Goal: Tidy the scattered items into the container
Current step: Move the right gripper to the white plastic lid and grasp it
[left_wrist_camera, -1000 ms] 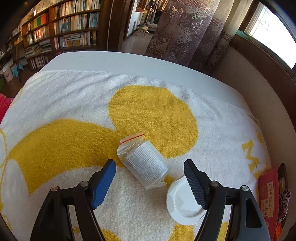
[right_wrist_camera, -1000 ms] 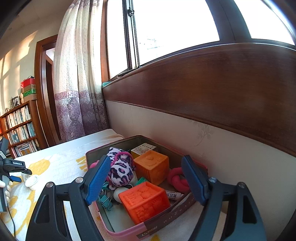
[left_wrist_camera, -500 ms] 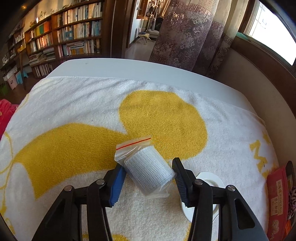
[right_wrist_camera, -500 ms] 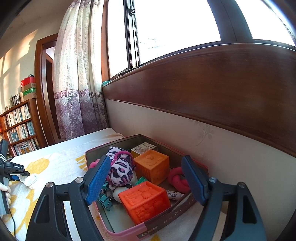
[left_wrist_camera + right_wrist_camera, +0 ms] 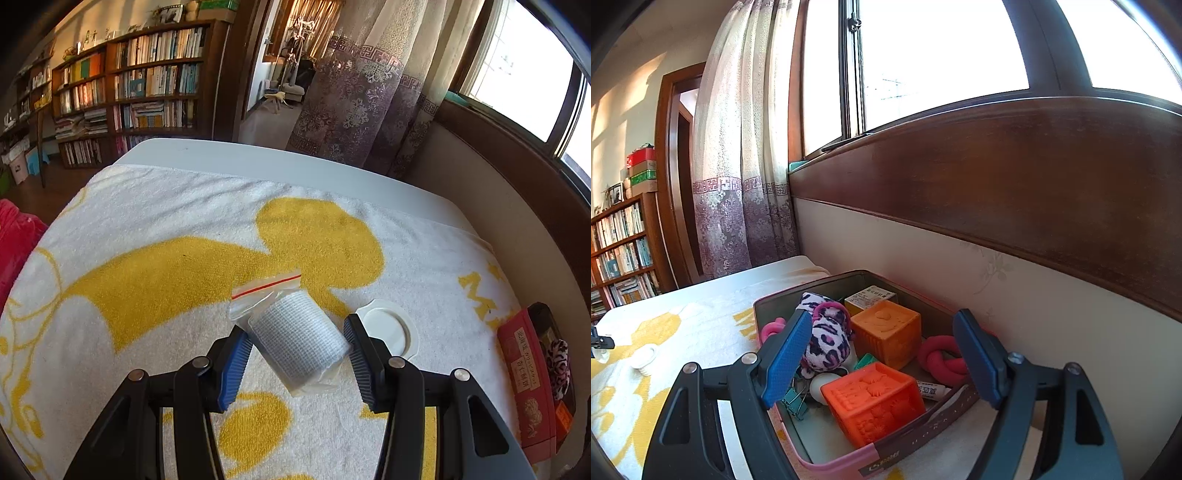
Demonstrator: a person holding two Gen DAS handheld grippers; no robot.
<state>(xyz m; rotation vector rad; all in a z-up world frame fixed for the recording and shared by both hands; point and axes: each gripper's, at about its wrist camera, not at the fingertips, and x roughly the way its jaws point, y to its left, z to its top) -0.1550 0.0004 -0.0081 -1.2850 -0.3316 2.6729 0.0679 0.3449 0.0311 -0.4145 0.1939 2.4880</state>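
Left claw (image 5: 295,354) is closed on the white gauze roll in a clear zip bag (image 5: 295,341), just beside the round white plastic lid (image 5: 393,325) on the yellow-and-white towel (image 5: 184,266). Right claw (image 5: 882,360) stands open and empty above the pink-rimmed box of toys (image 5: 849,459), far from that lid.

Left claw (image 5: 297,354) clamps inward, tilted down; right claw (image 5: 882,356) stands wide apart.

Bookshelves (image 5: 147,92), patterned curtain (image 5: 362,99), window (image 5: 942,55), yellow-white towel (image 5: 184,258).
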